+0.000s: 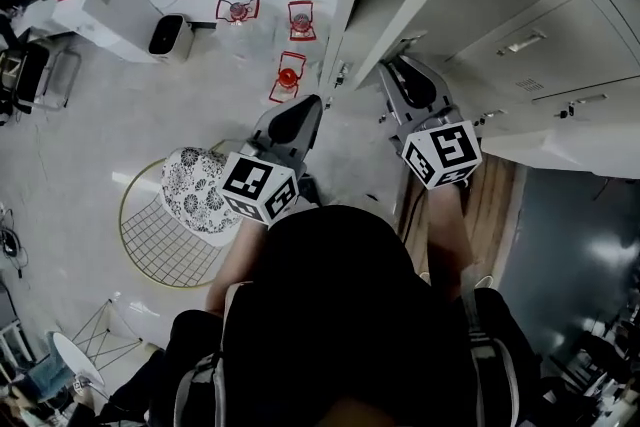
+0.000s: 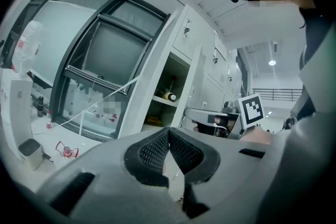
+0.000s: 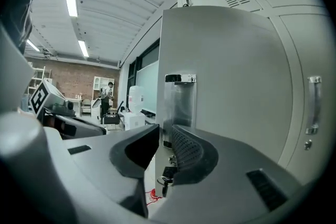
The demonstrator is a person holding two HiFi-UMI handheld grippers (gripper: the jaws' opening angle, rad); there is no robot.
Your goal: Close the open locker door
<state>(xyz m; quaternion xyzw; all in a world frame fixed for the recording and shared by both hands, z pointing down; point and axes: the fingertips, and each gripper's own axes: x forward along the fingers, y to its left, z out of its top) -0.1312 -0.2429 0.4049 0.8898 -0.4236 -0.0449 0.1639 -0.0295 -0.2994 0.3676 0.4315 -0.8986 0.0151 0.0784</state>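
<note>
Right tool (image 3: pixel 165 127), jaws apart, straddles the edge of the open locker door (image 3: pixel 226 76); left tool (image 2: pixel 168 130) closed.

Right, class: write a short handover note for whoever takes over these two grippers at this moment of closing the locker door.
Left gripper: shut, empty, facing the open locker, touching nothing.
Right gripper: jaws apart, with the free edge of the locker door lined up in the gap. No clamp on it is visible.
Done: the right gripper is at the door's edge.
Left: the door stands wide open. It probably needs swinging round to the locker front until it shuts.
</note>
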